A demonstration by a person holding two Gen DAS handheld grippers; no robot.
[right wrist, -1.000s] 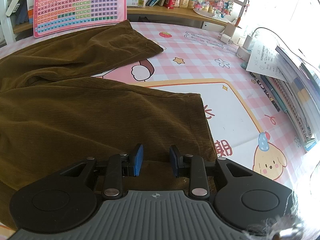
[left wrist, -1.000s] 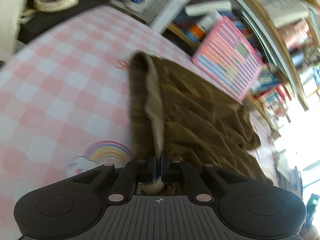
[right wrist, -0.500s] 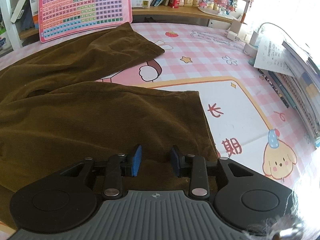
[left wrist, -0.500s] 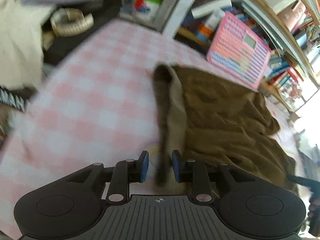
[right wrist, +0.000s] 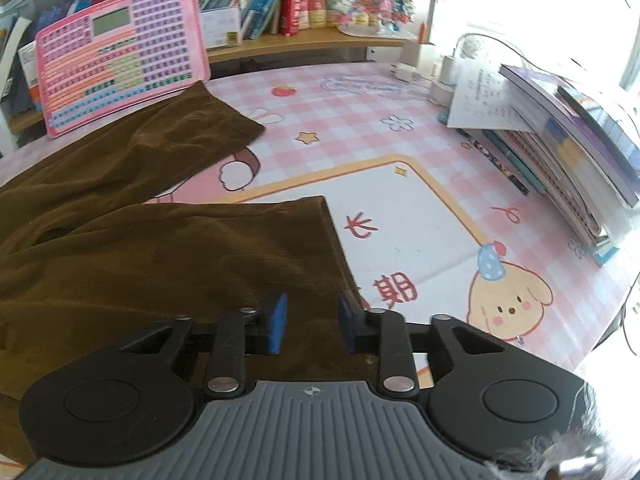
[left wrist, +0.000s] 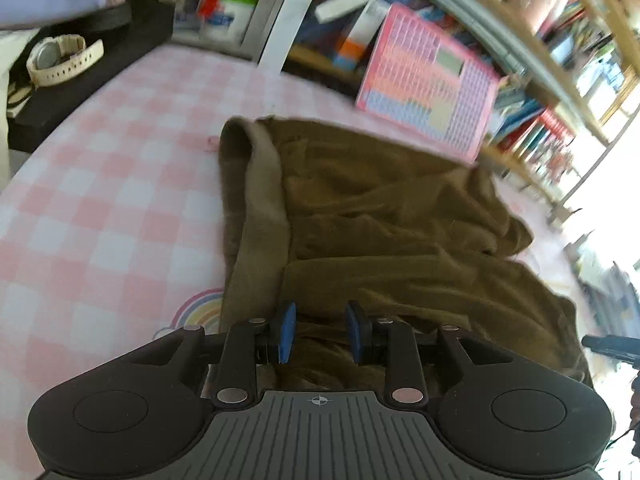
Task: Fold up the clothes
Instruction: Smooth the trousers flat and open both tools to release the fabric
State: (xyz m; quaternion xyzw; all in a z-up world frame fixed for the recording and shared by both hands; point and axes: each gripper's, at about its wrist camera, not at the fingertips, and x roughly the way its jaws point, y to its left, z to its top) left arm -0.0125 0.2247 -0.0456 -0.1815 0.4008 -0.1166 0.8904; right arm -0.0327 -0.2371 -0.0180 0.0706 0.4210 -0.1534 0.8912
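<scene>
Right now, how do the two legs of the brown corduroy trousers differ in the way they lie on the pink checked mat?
The near leg lies flat and broad, its hem square, directly under the right gripper. The far leg angles away towards the pink keyboard toy, more creased, its hem close to the toy's lower edge. A strip of the pink checked mat shows between the two legs. Both are the same brown corduroy.

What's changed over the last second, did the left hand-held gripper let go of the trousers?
Yes. The left hand-held gripper, earlier clamped on the waistband, has opened and released it; the band now lies on the trousers. The right hand-held gripper has just been closing a little, its pads not pressing the leg under them. The trousers' legs and pink board stayed put.
</scene>
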